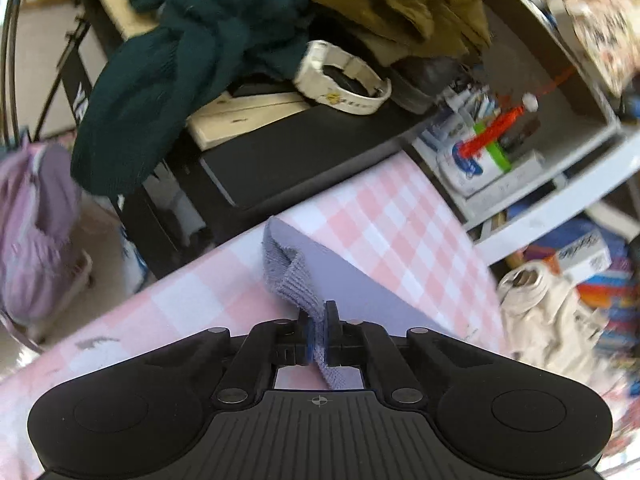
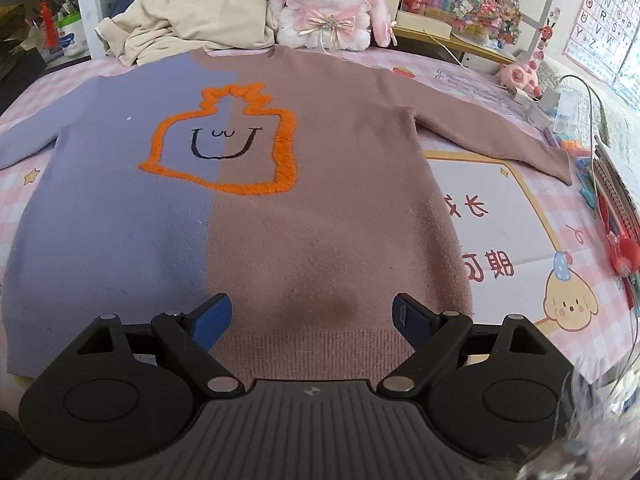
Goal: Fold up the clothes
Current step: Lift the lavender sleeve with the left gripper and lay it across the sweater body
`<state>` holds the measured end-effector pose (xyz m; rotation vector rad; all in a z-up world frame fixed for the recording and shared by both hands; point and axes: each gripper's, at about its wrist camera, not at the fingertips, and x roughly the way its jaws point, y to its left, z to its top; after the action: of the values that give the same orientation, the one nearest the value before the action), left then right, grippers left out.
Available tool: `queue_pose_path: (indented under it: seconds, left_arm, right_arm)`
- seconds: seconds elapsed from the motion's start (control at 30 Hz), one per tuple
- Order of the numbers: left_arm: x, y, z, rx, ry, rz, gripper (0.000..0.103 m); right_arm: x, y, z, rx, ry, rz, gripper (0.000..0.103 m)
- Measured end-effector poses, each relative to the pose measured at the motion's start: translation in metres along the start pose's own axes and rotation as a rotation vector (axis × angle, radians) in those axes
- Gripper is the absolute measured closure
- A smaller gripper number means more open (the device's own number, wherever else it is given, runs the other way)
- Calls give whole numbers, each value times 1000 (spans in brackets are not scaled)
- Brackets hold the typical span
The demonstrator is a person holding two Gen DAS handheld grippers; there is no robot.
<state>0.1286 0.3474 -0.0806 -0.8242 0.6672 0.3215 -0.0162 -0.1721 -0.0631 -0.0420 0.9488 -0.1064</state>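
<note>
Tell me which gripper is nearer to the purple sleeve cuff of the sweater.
Left. The left gripper is shut on the purple sleeve cuff. The right gripper hangs open over the sweater's hem, apart from that cuff.

We see sweater (image 2: 248,216) split lengthwise: lavender left half, dusty-brown right half, fuzzy orange outline on chest, black smiling face inside. We note lavender ribbed cuff (image 1: 294,276). Worktop cover (image 1: 400,220) pink-and-white check. Plush rabbit (image 2: 328,4) white with pink ears, pink bow. We see cream garment (image 2: 188,24), dark green one (image 1: 192,60), olive one (image 1: 400,4).
</note>
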Motion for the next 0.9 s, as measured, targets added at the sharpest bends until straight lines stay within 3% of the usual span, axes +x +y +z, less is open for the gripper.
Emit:
queue_pose_path:
  seconds: [0.27,0.5,0.77,0.9]
  left_arm:
    - [-40,-96,-11,230,-101,-156,100]
    - [-60,-213,-64,426,-114,-302,100]
    - [-57,-302,-137,524,-71,-364,99]
    - [-47,-333,-167,558,-52,-361,99]
  right_arm:
    - [3,-20,0,-10,-10,24,16]
    - [7,-51,14,-90,-51,80,16]
    - [22,-91,26,-179,-56,182,16]
    - [30,-104,29,-231,-53,239,16]
